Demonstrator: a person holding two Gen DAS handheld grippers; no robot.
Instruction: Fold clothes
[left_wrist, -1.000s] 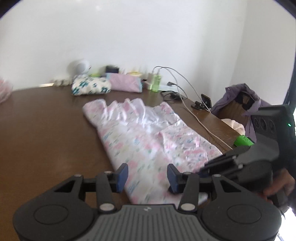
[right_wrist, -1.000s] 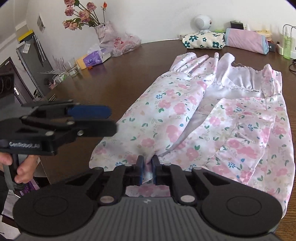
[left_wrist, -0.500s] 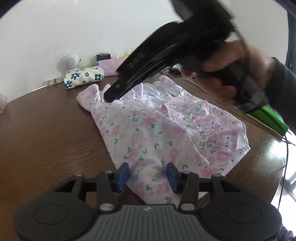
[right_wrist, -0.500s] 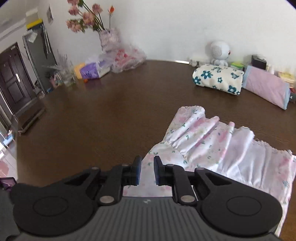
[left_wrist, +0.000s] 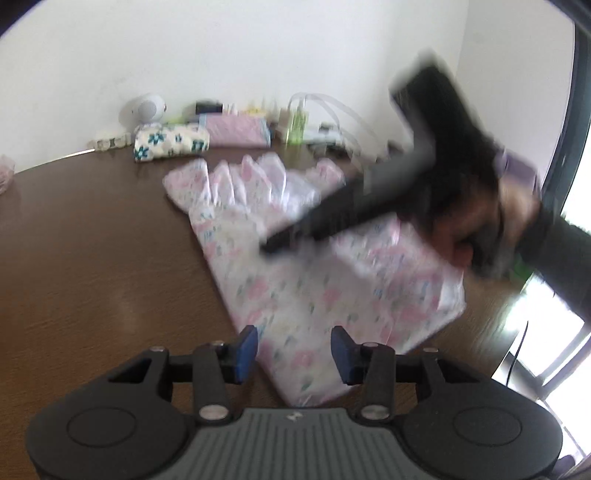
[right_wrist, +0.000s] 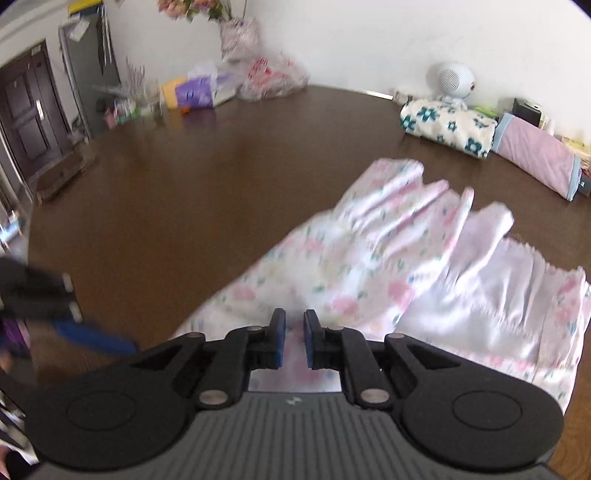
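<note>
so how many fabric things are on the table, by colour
pink floral garment: 1
white bundle with teal flowers: 1
plain pink pouch with blue trim: 1
total: 3, all on the brown table

Brown table; floral pouch, pink pouch, white round speaker, flower vase along wall.

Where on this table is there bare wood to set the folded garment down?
The widest bare patch of the dark brown wooden table lies left of the pink floral garment, between it and the plastic bags by the flower vase. The far edge along the wall is crowded: the blue-flowered white bundle, the pink pouch and cables.
</note>
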